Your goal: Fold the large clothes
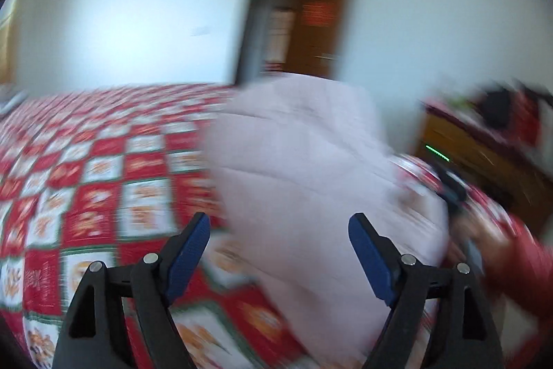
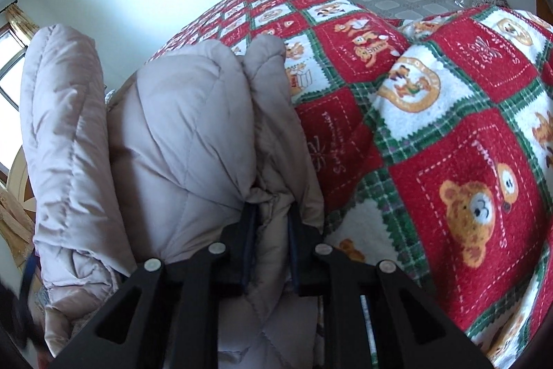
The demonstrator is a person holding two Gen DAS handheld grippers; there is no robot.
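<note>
The right gripper pinches the padded coat mid-fold on the bed. The left gripper, jaws spread and apparently empty through the blur, probably needs a hold next.

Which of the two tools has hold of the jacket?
The right tool: shut on a fold of the beige padded jacket. The left tool is open, holding nothing.

i count one puffer coat, pale beige and quilted, and one patchwork bear blanket spread over one bed. i have two tools: my left tool with two blue-padded fingers, and my right tool with two fingers as well. there is one brown door in one doorway, and one wooden cabinet beside the bed.
</note>
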